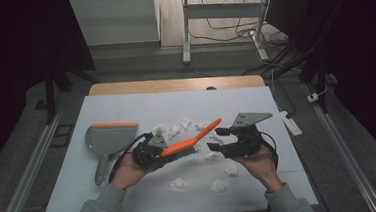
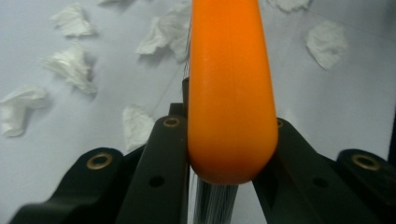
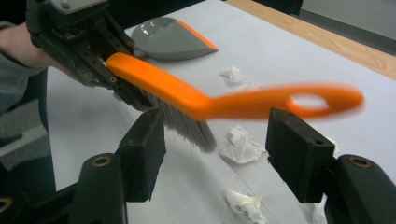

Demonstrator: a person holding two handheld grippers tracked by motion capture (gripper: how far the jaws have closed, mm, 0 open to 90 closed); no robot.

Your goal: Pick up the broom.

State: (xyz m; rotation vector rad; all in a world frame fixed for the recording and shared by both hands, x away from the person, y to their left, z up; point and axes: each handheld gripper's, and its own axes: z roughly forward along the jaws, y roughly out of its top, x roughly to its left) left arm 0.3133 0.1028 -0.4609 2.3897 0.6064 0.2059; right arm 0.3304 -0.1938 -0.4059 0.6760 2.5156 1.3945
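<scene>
An orange hand brush (image 1: 191, 141) with grey bristles is held off the table by its head end, with my left gripper (image 1: 165, 151) shut on it. In the left gripper view the brush's rounded orange back (image 2: 229, 88) sits clamped between the two black jaws of the left gripper (image 2: 229, 144). My right gripper (image 1: 217, 139) stands open just right of the brush. In the right gripper view the looped handle (image 3: 280, 102) crosses in front of the spread jaws of the right gripper (image 3: 219, 154), untouched, and the left gripper (image 3: 100, 67) shows at the upper left.
A grey dustpan (image 1: 103, 138) with an orange lip lies at the table's left, also in the right gripper view (image 3: 168, 39). Several crumpled white paper wads (image 1: 179, 185) are scattered over the white table (image 1: 126, 108), some under the brush (image 3: 240, 145).
</scene>
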